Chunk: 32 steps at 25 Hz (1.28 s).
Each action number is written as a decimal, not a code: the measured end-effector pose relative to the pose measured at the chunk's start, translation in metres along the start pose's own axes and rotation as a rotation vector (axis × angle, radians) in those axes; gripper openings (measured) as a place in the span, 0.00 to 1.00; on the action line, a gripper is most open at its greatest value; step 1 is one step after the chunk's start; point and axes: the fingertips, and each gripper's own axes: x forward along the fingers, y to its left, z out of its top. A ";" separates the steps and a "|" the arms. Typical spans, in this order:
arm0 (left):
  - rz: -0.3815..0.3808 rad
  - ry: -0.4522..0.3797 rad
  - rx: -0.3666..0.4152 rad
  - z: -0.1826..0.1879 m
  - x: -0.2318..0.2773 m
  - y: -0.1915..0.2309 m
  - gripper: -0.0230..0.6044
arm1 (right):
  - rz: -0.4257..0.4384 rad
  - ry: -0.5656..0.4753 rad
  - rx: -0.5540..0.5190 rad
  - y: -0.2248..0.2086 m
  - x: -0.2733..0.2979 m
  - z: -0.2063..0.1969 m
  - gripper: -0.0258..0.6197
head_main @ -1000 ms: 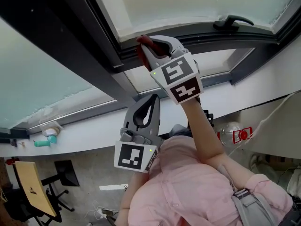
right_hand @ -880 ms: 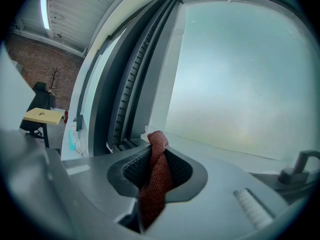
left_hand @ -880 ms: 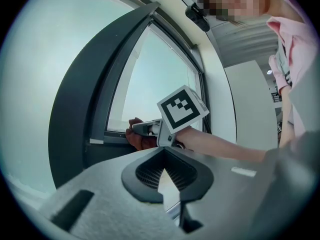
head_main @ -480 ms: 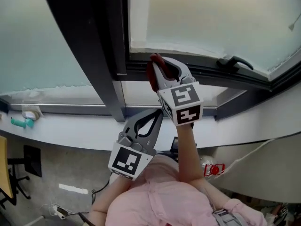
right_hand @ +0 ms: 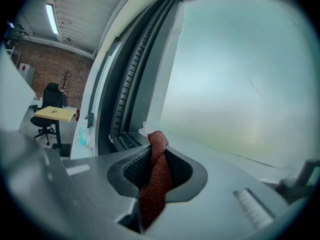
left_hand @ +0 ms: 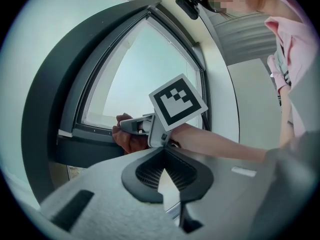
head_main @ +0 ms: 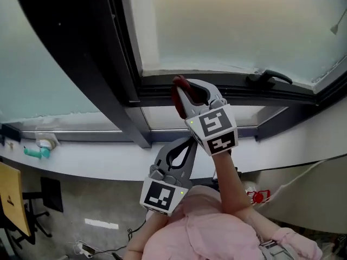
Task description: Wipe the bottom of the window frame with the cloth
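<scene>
Pinching the dark red cloth [right_hand: 152,181] between its jaws, the right gripper [head_main: 183,91] holds it up at the bottom rail of the window frame [head_main: 233,85], near the rail's left end by the dark upright post [head_main: 116,75]. A twisted tuft pokes out past the jaw tips and the rest hangs down behind them. Whether the tuft actually touches the rail is hard to tell from the head view; it seems to sit at or just over the edge. To wipe well, I judge that the cloth, not the grey jaw tips, should meet the rail. That means tilting the gripper forward until the tuft presses flat, then drawing it steadily along toward the window handle [head_main: 268,77] at the right, with even pressure and a firm grip so the cloth does not slip out. The handle is the likely snag. The left gripper [head_main: 174,158] hangs lower, in front of the white sill [head_main: 81,158], its jaws pressed together on nothing, and it need take no part in this stroke.
</scene>
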 end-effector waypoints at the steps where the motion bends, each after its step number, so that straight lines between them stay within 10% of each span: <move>1: 0.003 0.000 -0.009 -0.001 0.001 -0.002 0.03 | -0.002 -0.002 0.002 -0.002 -0.002 -0.001 0.14; 32: -0.066 0.116 -0.027 -0.027 0.011 -0.025 0.03 | -0.064 -0.026 0.053 -0.031 -0.025 -0.017 0.14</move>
